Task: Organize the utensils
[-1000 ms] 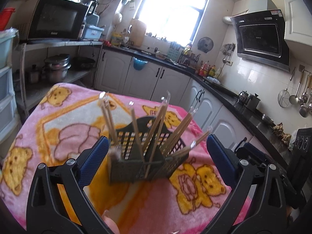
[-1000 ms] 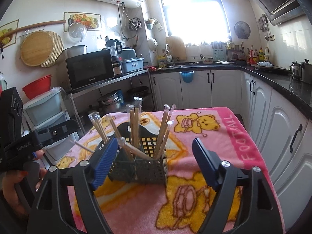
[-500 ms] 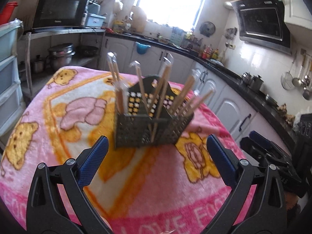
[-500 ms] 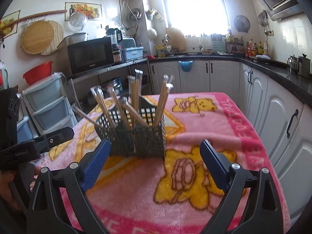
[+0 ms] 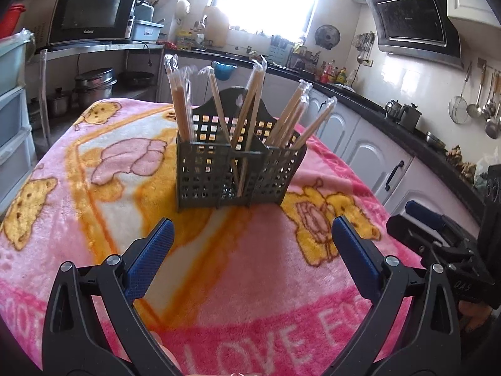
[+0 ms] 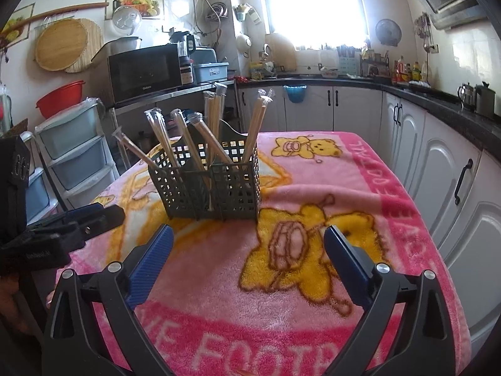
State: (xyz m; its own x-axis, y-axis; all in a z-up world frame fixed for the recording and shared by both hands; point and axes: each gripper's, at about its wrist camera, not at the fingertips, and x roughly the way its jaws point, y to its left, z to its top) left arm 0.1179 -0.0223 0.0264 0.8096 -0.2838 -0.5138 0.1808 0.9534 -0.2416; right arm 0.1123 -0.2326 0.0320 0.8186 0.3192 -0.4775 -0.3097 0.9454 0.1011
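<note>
A dark perforated utensil basket stands upright on the pink cartoon blanket. It holds several wrapped chopstick pairs leaning outwards in its compartments. It also shows in the right wrist view with the chopsticks. My left gripper is open and empty, a short way in front of the basket. My right gripper is open and empty, also in front of the basket. Each gripper shows at the edge of the other's view.
The blanket covers a small table; its front edge carries white lettering. White kitchen cabinets with a black counter run along the right. A microwave on a steel shelf and plastic drawers stand to the left.
Both grippers have drawn back and away from the basket, which now stands farther ahead between the open jaws. The basket and chopsticks have stayed in place.
</note>
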